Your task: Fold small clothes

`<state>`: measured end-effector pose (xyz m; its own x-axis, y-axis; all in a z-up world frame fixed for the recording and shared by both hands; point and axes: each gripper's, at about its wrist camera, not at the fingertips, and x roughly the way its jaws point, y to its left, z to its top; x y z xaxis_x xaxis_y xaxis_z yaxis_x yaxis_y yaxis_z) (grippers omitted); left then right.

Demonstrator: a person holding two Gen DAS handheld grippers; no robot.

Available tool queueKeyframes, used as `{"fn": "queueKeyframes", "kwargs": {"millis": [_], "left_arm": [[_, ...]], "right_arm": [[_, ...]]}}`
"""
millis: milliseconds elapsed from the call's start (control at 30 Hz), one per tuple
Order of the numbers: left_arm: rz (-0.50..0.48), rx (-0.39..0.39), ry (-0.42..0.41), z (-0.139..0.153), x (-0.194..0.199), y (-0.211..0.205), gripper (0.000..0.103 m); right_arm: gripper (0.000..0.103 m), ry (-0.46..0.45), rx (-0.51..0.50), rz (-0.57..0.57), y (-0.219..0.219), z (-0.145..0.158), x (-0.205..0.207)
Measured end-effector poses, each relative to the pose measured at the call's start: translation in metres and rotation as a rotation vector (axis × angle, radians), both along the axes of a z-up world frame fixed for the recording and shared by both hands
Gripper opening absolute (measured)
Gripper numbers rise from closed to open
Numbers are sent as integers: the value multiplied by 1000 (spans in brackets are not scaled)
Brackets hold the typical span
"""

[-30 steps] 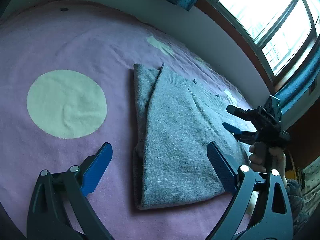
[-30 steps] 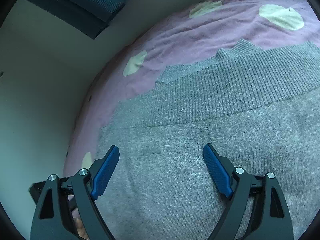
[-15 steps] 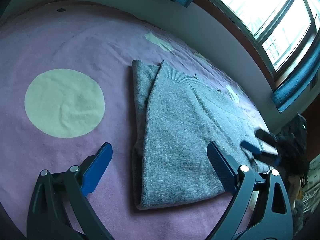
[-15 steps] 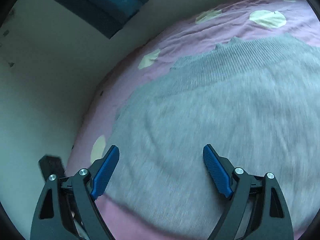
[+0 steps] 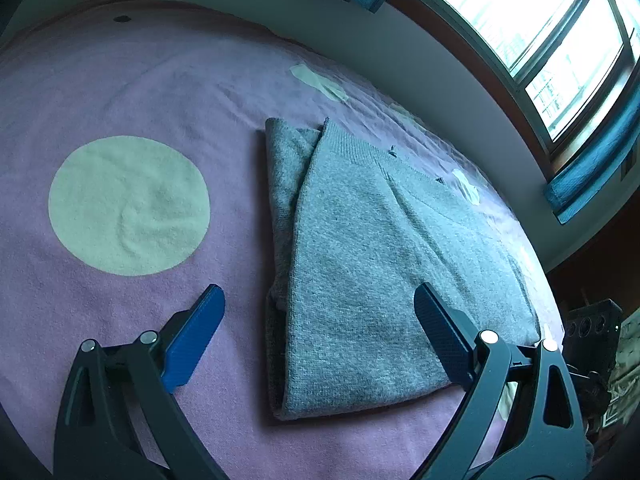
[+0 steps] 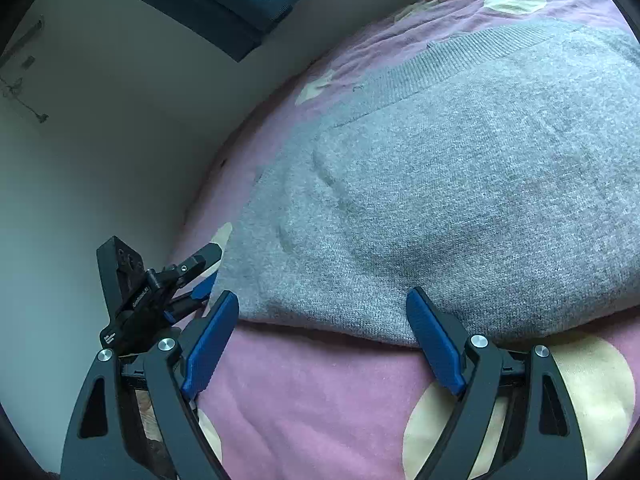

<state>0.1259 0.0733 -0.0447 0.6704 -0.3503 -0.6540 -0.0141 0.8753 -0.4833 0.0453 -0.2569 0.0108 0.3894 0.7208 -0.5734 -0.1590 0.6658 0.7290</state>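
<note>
A grey knitted sweater (image 5: 372, 256) lies folded flat on the pink bed cover (image 5: 140, 80), with a narrower folded layer showing along its left side. My left gripper (image 5: 318, 320) is open and empty, hovering over the sweater's near left corner. My right gripper (image 6: 322, 320) is open and empty just off the sweater's (image 6: 460, 184) near edge, its ribbed hem at the far side. The left gripper (image 6: 204, 272) also shows in the right wrist view at the sweater's left corner.
The bed cover has pale round patches (image 5: 128, 204). A white wall (image 6: 100, 140) runs along the bed's far side. A window (image 5: 532, 28) with teal curtains (image 5: 592, 168) stands at the upper right. A dark object (image 5: 592, 324) sits past the bed's right edge.
My right gripper has drawn back off the sweater to its near edge and has left the left wrist view. The left gripper has barely moved.
</note>
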Motion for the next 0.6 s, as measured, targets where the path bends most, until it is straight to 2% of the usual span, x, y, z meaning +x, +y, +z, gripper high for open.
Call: {"fn": "queueKeyframes", "kwargs": {"millis": [300, 600], "left_arm": [[0, 4, 4, -2, 3, 1, 95], [6, 12, 7, -3, 4, 0, 95]], "right_arm": [[86, -64, -73, 23, 11, 2, -6], [86, -63, -42, 26, 7, 2, -5]]}}
